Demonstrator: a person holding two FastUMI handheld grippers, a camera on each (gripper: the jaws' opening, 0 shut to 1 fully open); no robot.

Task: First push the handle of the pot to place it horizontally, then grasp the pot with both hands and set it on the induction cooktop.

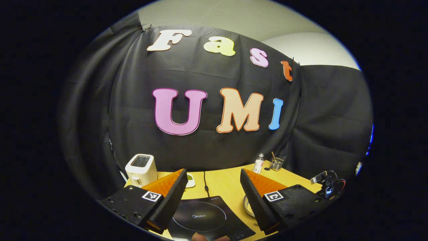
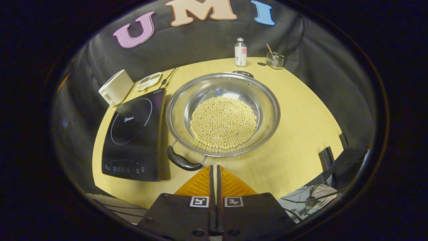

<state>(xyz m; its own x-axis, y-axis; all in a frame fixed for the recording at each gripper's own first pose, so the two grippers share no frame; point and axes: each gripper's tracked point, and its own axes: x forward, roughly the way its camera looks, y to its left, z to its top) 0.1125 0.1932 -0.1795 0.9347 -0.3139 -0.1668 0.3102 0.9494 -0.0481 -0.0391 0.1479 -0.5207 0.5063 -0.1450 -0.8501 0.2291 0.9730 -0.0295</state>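
A wide steel pot [image 2: 264,100] full of pale beans sits on the yellow table [image 2: 301,134], just right of the black induction cooktop [image 2: 133,134]. Its near black handle [image 2: 182,162] points toward me and slightly left; a second handle [image 2: 243,73] shows at the far rim. My right gripper [image 2: 214,167] is shut with nothing in it, hovering just right of the near handle. In the left gripper view, the left gripper [image 1: 212,175] is open above the cooktop [image 1: 204,217], with a sliver of the pot [image 1: 247,206] beside its right finger.
A white toaster [image 2: 115,87] and a small dish [image 2: 148,81] stand behind the cooktop. A bottle [image 2: 240,52] and a wire holder [image 2: 275,60] sit at the table's far edge. The cooktop's cord [image 1: 205,184] trails back. Dark chair parts [image 2: 329,157] lie at the right edge.
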